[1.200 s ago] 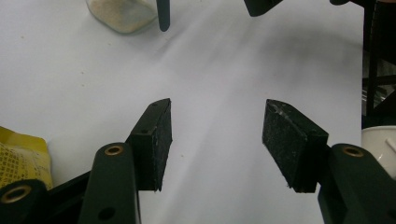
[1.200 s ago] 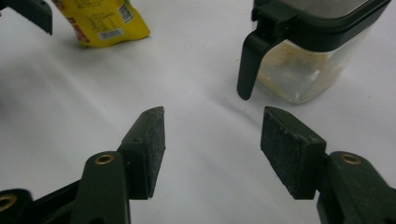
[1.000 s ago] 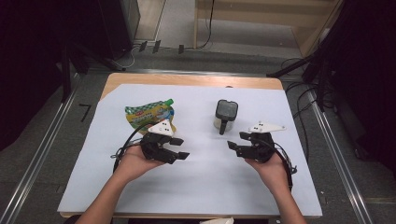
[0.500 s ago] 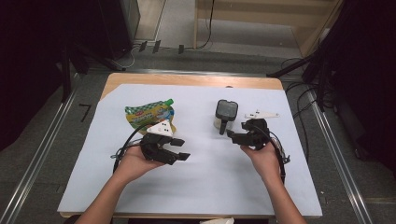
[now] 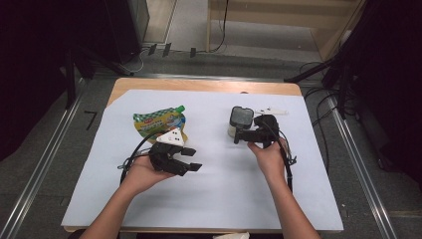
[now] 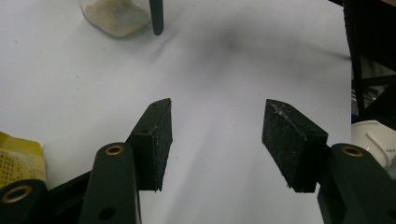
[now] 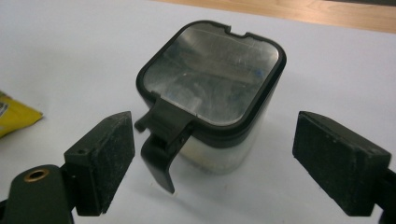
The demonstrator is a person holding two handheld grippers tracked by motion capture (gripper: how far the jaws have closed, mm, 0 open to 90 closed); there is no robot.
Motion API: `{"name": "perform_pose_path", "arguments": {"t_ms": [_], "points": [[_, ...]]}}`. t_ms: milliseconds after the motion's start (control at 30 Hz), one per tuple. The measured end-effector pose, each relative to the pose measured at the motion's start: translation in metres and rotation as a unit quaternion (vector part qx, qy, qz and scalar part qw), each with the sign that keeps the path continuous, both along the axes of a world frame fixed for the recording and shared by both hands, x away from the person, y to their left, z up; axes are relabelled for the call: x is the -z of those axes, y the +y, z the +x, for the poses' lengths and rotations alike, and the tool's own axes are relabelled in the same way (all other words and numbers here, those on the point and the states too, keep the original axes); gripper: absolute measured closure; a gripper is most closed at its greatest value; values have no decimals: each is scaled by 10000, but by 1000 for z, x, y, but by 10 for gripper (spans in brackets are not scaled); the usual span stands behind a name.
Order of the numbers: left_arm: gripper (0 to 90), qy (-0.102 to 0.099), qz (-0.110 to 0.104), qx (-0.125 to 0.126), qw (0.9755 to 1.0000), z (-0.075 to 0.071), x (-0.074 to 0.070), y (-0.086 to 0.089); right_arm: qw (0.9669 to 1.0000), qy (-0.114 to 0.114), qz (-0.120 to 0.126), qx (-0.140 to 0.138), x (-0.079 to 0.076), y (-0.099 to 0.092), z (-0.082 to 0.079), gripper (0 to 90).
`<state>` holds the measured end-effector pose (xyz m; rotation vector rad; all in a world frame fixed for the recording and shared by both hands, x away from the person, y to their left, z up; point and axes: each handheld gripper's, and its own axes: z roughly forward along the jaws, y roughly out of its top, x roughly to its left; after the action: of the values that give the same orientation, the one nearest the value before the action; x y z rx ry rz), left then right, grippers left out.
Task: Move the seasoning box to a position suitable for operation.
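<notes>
A small clear container (image 5: 241,119) with a black latch lid holds beige powder and stands right of centre on the white sheet. My right gripper (image 5: 240,134) has come up to it from the right. In the right gripper view the container (image 7: 212,79) sits between the pads (image 7: 105,158), which stand apart from its sides. These jaws have just been opening, and the right gripper (image 7: 226,161) is open. A green and yellow pouch (image 5: 159,124) lies at the left. My left gripper (image 5: 193,159) rests just in front of it, open (image 6: 217,140) with nothing between its pads.
A white sheet (image 5: 209,199) covers most of the wooden table (image 5: 199,85). The left gripper view catches the container's base (image 6: 114,16) far off and a pouch corner (image 6: 16,156). Cables and metal rails lie on the floor around the table.
My right hand has moved away from the person and leftward up to the container, and its jaws have widened around it. The left hand has stayed put.
</notes>
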<state>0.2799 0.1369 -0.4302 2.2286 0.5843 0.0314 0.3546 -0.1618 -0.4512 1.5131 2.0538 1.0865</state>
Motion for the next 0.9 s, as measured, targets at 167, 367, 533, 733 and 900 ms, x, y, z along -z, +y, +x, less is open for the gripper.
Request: {"name": "perform_pose_path", "arguments": {"t_ms": [167, 367, 533, 733, 900], "points": [[435, -18, 46, 21, 10000, -1, 0, -1, 9997, -128, 66, 221, 0, 10, 9, 108], [435, -5, 56, 33, 10000, 0, 1, -1, 9990, -103, 46, 433, 7, 24, 20, 82], [435, 1, 69, 30, 10000, 0, 1, -1, 9969, -207, -201, 729, 17, 36, 28, 43], [435, 18, 137, 73, 9999, 0, 3, -3, 9917, -403, -159, 1210, 27, 46, 32, 53], [435, 28, 115, 56, 9999, 0, 3, -2, 9874, -471, -245, 1488, 35, 54, 34, 59]]}}
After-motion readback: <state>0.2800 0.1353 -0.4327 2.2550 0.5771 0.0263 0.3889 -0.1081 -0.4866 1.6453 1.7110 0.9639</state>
